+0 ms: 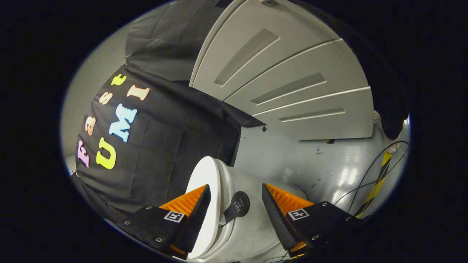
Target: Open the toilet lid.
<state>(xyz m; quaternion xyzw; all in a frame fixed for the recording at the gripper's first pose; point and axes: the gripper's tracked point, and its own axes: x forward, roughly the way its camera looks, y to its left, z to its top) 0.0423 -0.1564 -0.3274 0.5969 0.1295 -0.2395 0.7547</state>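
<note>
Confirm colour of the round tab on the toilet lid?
Dark grey, near black, in the gripper view. The tab sits between the open tongs, against the white toilet lid.

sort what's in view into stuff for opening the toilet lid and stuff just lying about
For the job: toilet lid, its dark round pull tab, toilet, gripper, open, fingers either side of the tab.

Lying about: grey panelled door, cables, striped tape on the floor.
</note>
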